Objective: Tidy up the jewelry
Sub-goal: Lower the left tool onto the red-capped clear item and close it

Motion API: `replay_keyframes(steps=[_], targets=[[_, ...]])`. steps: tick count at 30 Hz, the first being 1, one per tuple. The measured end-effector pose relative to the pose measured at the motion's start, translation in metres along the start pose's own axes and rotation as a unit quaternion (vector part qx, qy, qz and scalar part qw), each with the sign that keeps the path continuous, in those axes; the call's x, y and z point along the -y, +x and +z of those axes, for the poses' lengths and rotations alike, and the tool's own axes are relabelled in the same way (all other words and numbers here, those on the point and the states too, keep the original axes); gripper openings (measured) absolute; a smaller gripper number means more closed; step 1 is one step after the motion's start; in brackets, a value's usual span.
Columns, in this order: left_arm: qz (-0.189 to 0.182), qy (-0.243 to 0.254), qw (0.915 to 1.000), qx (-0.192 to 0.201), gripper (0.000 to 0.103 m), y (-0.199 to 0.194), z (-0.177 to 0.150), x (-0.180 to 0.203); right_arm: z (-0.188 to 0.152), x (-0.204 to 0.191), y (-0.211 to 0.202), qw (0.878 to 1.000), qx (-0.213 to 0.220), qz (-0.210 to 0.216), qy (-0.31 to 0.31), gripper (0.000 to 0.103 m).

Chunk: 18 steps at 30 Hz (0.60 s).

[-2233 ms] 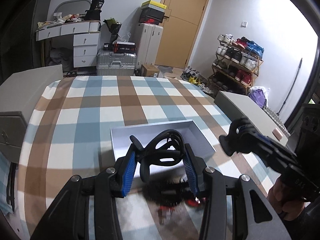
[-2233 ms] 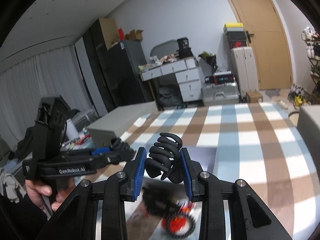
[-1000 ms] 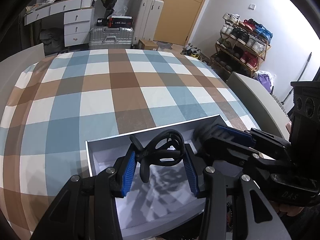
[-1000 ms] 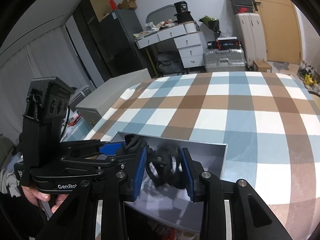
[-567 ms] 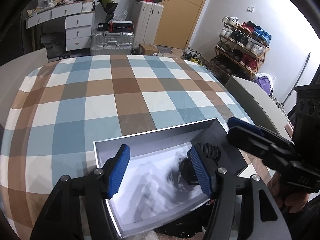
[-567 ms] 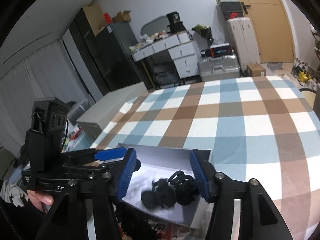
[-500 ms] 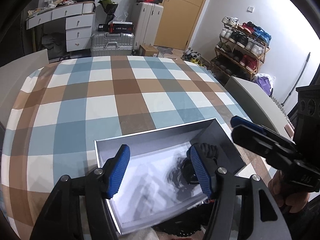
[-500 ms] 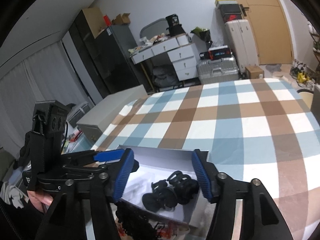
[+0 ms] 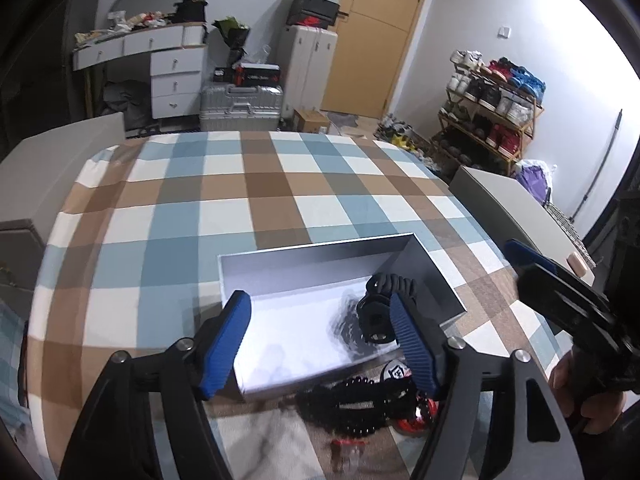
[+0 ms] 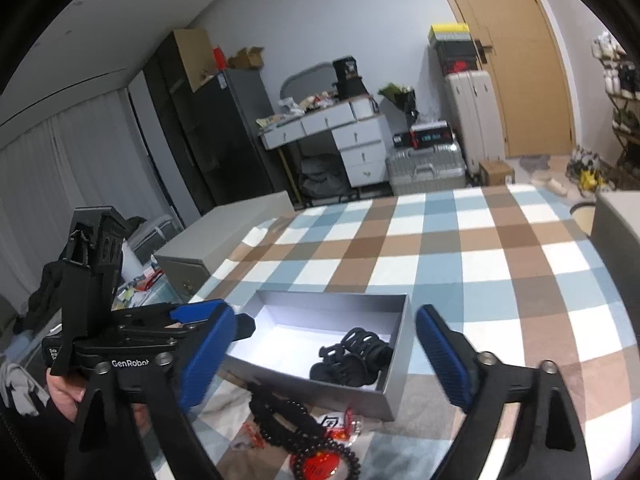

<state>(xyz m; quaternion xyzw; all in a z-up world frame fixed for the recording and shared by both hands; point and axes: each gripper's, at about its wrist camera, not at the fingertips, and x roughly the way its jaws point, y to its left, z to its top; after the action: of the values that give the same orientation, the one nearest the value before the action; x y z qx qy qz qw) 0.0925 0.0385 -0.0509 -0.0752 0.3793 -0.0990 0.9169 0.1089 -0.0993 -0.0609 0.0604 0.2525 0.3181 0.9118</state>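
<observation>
"GenRobot" reads in white on the left gripper [image 10: 202, 354] body; a white tag [image 10: 330, 422] under the beads bears a mark too blurred to read. The black hair clips [image 10: 352, 356] lie in the grey box's [image 10: 394, 380] right end, partly hidden in the left wrist view by a blue pad. Black bead bracelets [image 10: 296, 424] and red pieces lie just before the box, cut off below. Both grippers are opening and hold nothing, the right gripper [image 10: 320, 356] widest
</observation>
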Motion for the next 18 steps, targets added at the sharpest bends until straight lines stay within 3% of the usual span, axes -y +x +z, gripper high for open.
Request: replay_keyframes(steps=[4,8,16,18], targets=[[0.005,-0.002,0.9999,0.013,0.07,-0.013,-0.007,0.001,-0.005,-0.008,-0.015,1.0,0.023,-0.003,-0.01,0.103],[0.016,-0.001,0.9995,0.027,0.082,-0.025,-0.013,0.004,-0.01,-0.014,-0.025,1.0,0.019,-0.003,-0.011,0.103],[0.025,-0.002,0.9989,0.039,0.084,-0.039,-0.027,0.007,-0.028,-0.021,-0.043,1.0,0.014,-0.017,-0.013,0.103],[0.034,-0.006,0.9986,0.041,0.092,-0.041,-0.031,0.005,-0.035,-0.021,-0.046,1.0,0.01,-0.024,-0.014,0.103]])
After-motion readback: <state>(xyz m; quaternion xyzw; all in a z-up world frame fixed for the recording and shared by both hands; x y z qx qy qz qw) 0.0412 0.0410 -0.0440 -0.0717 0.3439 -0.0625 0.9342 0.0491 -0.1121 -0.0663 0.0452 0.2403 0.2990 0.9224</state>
